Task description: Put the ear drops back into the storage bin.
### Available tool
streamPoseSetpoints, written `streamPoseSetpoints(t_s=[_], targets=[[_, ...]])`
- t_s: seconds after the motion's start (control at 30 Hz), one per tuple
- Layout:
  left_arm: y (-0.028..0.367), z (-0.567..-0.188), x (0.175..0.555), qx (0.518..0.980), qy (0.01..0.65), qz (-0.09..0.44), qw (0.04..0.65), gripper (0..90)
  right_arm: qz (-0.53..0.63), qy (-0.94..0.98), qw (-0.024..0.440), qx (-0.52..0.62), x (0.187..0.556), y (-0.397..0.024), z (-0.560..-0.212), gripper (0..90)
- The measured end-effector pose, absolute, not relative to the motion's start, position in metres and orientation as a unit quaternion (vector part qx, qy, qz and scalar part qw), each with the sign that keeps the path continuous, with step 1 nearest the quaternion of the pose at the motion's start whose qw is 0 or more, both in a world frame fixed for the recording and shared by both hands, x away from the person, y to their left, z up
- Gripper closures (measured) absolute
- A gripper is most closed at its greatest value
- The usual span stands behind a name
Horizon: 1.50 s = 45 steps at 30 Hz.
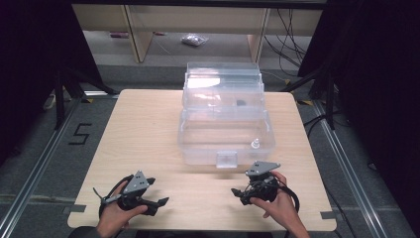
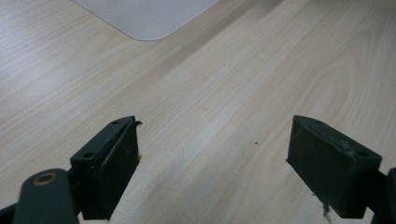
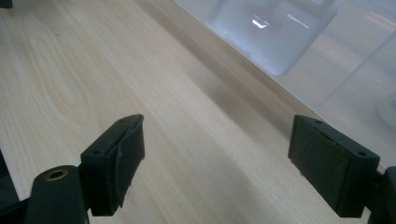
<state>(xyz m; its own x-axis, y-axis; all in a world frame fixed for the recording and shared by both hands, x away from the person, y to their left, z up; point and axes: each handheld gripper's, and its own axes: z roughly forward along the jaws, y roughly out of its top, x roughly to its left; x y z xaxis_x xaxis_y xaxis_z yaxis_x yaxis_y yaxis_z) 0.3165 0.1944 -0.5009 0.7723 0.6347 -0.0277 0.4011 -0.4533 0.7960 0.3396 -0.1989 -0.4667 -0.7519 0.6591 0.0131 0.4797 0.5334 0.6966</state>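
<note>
A pale wood counter [image 1: 143,144] sits on a grey floor, with dark stands at either side and light shelving beyond the far edge. Nearest me, by the near edge, my hands rest on the wood. My left tongs [image 1: 157,192] lie toward the near-left corner, jaws spread wide with bare wood grain between them. My right tongs [image 1: 237,192] lie toward the near-right corner, also spread wide and holding nothing. Both pairs are apart from the box. Just past my right tongs, at the middle of the counter and reaching toward its far edge, stands a clear plastic storage box [image 1: 225,134] with its lid tipped up behind it. A square latch [image 1: 227,159] hangs on its front wall, and a small white piece [image 1: 255,144] lies inside near the front right.
</note>
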Motion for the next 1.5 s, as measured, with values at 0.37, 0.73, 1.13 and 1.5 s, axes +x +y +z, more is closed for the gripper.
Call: streamPoseSetpoints(t_s=[0.37,0.73,1.13,1.5], targets=[[0.194,-0.501,0.316,0.841,0.308,0.137,0.422,15.9,0.357,0.865,0.124,0.33,0.333,-0.203,-0.472,18.0],[0.194,-0.501,0.316,0.841,0.309,0.139,0.422,15.9,0.35,0.868,0.118,0.331,0.327,-0.207,-0.478,16.7],[0.194,-0.501,0.317,0.841,0.307,0.14,0.423,15.9,0.344,0.866,0.103,0.348,0.324,-0.208,-0.486,16.4],[0.193,-0.502,0.316,0.834,0.313,0.137,0.432,15.9,0.336,0.871,0.103,0.342,0.327,-0.209,-0.489,16.4]])
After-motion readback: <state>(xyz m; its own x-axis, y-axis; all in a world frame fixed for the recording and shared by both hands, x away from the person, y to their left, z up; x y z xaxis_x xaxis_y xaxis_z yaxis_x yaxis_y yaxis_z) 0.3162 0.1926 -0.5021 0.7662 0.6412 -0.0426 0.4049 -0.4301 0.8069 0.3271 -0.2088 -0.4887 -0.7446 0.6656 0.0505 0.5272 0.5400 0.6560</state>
